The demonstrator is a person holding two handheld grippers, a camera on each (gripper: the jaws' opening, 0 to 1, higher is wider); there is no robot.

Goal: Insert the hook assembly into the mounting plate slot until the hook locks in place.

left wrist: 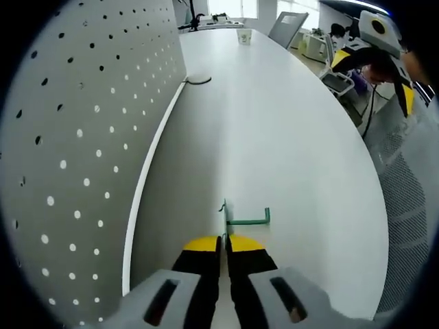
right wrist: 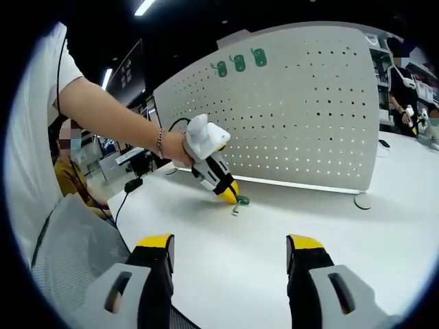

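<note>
A green hook assembly (left wrist: 247, 220) rests low on the white table (left wrist: 288, 151), just in front of the white pegboard mounting plate (left wrist: 75, 137). My left gripper (left wrist: 224, 240) is shut on the hook's near end, its yellow-tipped jaws pressed together. In the right gripper view, a person's hand holds that left gripper (right wrist: 234, 197) tilted down onto the hook (right wrist: 240, 201), with the pegboard (right wrist: 295, 116) upright behind it. Three green hooks (right wrist: 239, 63) hang near the board's top. My right gripper (right wrist: 231, 255) stands open and holds nothing, well back from the hook. It also shows far off as the right gripper (left wrist: 375, 77).
A paper cup (left wrist: 244, 35) stands at the table's far end. A black cable (left wrist: 197, 81) curls by the board's base. A mesh chair (left wrist: 405, 192) stands along the table's right edge. Another mesh chair back (right wrist: 62, 253) is near my right gripper. The board's round foot (right wrist: 362, 201) rests on the table.
</note>
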